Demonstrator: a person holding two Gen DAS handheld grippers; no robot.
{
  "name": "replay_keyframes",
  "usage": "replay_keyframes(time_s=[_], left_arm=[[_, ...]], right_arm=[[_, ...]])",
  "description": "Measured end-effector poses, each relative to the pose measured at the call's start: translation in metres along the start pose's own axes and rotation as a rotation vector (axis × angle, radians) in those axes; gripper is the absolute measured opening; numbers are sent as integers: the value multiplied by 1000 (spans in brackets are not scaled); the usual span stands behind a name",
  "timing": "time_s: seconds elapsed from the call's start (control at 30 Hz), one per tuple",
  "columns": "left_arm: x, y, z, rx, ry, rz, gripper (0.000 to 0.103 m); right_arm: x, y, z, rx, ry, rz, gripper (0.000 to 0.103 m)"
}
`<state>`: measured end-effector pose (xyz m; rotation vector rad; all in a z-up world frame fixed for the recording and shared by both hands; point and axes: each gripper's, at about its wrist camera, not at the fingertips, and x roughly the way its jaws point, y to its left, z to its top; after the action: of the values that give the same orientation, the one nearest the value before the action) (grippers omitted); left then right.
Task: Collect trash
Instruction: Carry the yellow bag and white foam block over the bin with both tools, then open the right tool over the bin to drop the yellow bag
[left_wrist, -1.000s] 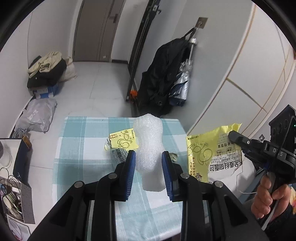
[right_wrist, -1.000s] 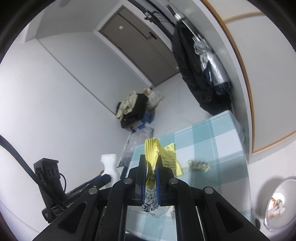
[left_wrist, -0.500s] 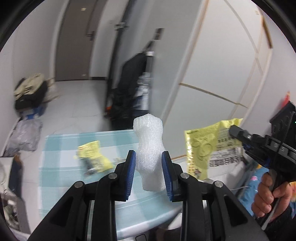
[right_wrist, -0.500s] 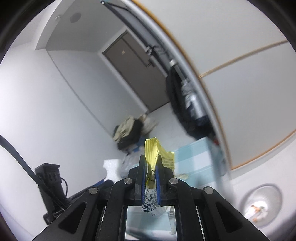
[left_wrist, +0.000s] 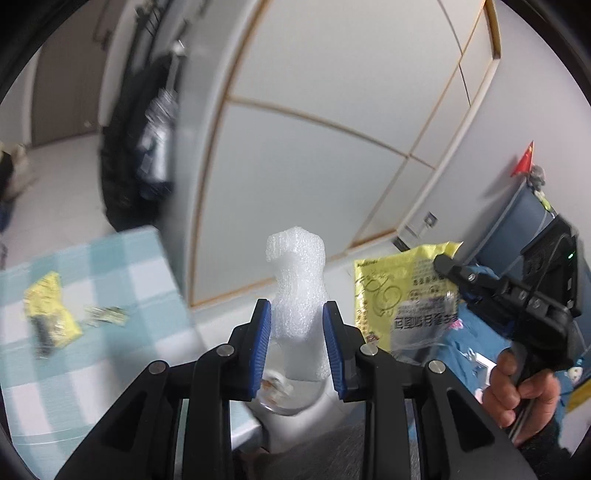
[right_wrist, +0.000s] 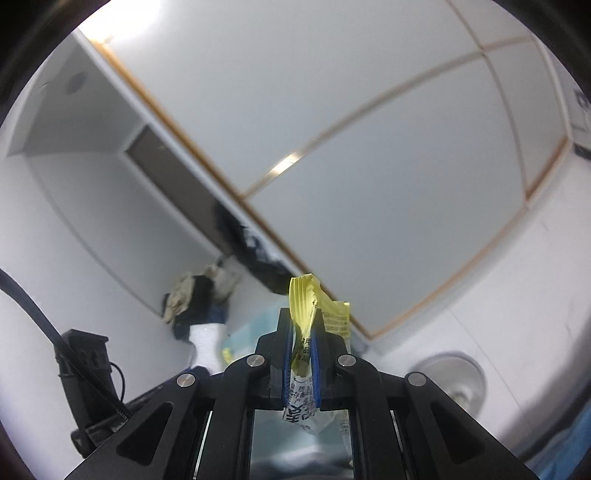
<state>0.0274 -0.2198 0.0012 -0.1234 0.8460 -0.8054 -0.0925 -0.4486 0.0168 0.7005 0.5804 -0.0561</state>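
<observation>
We have swung away from the checked table (left_wrist: 122, 295): left gripper (left_wrist: 297, 345) clamps foam wrap (left_wrist: 299, 291), right gripper (right_wrist: 300, 363) pinches the yellow wrapper (right_wrist: 303, 308), both heading binward.

both grippers (left_wrist: 297, 325) (right_wrist: 300, 354) raised, jaws clamped.

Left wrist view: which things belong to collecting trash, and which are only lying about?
Job: foam in left gripper; yellow wrapper in right gripper; small wrapper and scrap on table.
Lying about: black coat, flag.
</observation>
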Motion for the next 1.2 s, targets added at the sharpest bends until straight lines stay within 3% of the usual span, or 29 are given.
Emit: replay_keyframes(time_s=[0.07,0.3,0.47,0.73,0.8,0.9,1.0,1.03,1.07,1.2], left_arm=[[27,-4,-2,-9,74,-52,24],[102,-7,-8,-46,262,-128,24],[146,-2,-15,-63,374,-134,24],[183,-2,-31,-65,509,-96,24],[190,-5,-33,-67,535,-99,24],[199,-5,-38,-68,571,-88,24],[212,-7,-39,-68,605,-79,24],[214,-8,-40,-66,613,-74,24],[218,-8,-40,-70,618,-78,24],[232,-12,-44,-63,666,-65,24]], right_arm=[[8,-25,-3,34,18,-36,8],[54,-115,-26,186,124,-120,8],[105,-168,-49,310,220,-136,8],[165,-205,-70,382,312,-158,13],[173,-209,-75,391,326,-154,18],[170,-216,-82,421,349,-199,40],[164,-223,-84,435,338,-201,45],[160,-226,-84,446,327,-210,57],[156,-229,-85,455,317,-215,63],[143,-236,-87,469,293,-237,66]])
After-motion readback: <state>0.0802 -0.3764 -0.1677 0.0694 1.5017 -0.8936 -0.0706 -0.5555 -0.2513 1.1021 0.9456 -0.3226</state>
